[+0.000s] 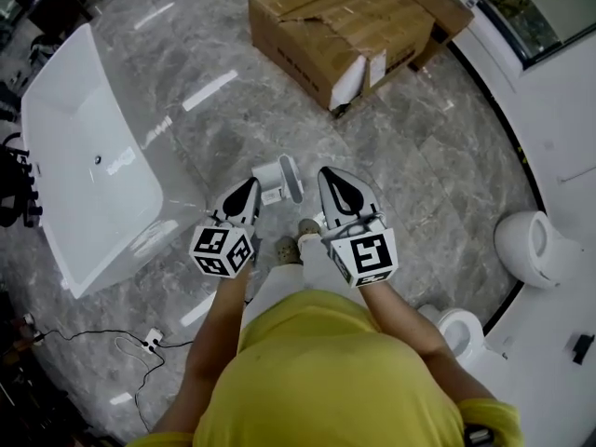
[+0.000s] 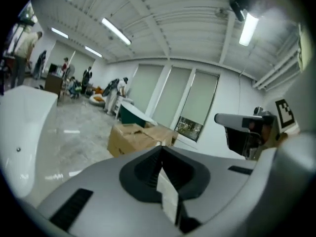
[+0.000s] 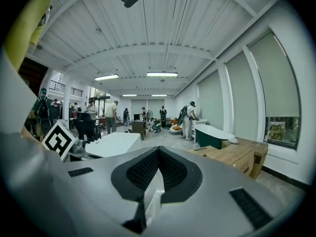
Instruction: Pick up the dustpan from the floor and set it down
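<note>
**Both grippers held above the floor, head view.** The left gripper [image 1: 248, 190] and the right gripper [image 1: 333, 180] are grey moulded shells with black ribbed pads and a marker cube at the rear. Each has its jaws pressed together with nothing between them, as both gripper views confirm.

The white plastic dustpan [image 1: 279, 179] is judged to be one from its rounded scoop and short tubular handle. It rests on the grey veined polished stone floor [image 1: 419, 156], just beyond and between the two tips, and appears to be apart from both. Neither gripper view shows it. It lies mid-floor, well away from the floor's right edge with its dark skirting line [image 1: 494, 110]. To its left is the near corner of the long white glossy bathtub [image 1: 84, 147], and beyond it the torn brown cardboard carton [image 1: 345, 26].

**Hazards (judgement).**
- The dustpan looks light, hollow and smooth-walled, so a pinch on its curved scoop could slip off where the pads find little flat surface.
- The floor is glossy and hard. A sideways nudge from a closed tip would probably send the dustpan sliding or tip it over rather than seat it.
- Any new grasp needs the jaws spread first, since a descent with closed jaws would only push it.
- The person's grey shoes [image 1: 296, 242] stand just behind it, so a step forward could kick it.
</note>
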Demonstrator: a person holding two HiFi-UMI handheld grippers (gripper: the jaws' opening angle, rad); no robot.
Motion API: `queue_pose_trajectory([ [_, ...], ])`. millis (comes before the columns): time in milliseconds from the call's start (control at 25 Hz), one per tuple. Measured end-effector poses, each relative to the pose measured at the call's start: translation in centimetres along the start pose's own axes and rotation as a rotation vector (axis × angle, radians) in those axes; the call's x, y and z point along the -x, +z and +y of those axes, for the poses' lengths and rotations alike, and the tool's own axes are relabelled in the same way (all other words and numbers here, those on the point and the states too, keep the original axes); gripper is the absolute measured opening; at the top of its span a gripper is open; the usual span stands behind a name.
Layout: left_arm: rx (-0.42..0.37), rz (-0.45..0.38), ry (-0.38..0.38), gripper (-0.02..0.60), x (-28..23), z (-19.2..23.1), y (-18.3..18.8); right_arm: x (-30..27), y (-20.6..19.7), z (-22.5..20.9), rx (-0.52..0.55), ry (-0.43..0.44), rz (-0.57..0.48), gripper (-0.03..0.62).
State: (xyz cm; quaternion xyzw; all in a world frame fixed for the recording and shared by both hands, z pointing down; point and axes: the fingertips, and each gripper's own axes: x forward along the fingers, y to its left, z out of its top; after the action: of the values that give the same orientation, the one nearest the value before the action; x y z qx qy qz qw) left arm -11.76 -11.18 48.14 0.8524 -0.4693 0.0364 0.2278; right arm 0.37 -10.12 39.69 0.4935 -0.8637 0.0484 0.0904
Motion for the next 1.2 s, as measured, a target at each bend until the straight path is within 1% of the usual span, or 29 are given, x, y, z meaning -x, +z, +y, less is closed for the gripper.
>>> queue_pose_trajectory([
  [120, -0.108, -0.138, 0.087, 0.003, 2.0, -0.9, 5.7, -0.1, 3.0, -0.1, -0.011, -0.009, -0.066, 0.011],
  [240, -0.212, -0.24, 0.161, 0.003, 3.8, -2.4, 10.8, 0.0, 5.9, -0.6, 0.007, -0.022, -0.113, 0.011],
  [400, -0.323, -0.327, 0.246, 0.003, 5.9, -4.0, 15.6, 0.3, 9.1, -0.9, 0.075, -0.04, -0.167, 0.011],
  [520, -0.377, -0.36, 0.274, 0.003, 6.7, -5.2, 17.7, 0.6, 10.8, -1.3, 0.085, -0.045, -0.196, 0.011],
  [600, -0.393, -0.37, 0.282, 0.003, 6.7, -5.8, 18.5, 0.7, 11.6, -1.7, 0.092, -0.044, -0.204, 0.009],
  [760, -0.371, -0.375, 0.29, 0.003, 6.2, -6.0, 18.8, 0.6, 12.4, -2.3, 0.119, -0.025, -0.217, 0.009],
  [920, -0.359, -0.375, 0.295, 0.003, 6.0, -6.0, 18.7, 0.3, 12.4, -2.9, 0.111, -0.024, -0.217, 0.009],
  [1200, -0.349, -0.365, 0.302, 0.003, 5.8, -6.2, 18.3, 0.2, 11.7, -3.1, 0.101, 0.011, -0.202, 0.009],
])
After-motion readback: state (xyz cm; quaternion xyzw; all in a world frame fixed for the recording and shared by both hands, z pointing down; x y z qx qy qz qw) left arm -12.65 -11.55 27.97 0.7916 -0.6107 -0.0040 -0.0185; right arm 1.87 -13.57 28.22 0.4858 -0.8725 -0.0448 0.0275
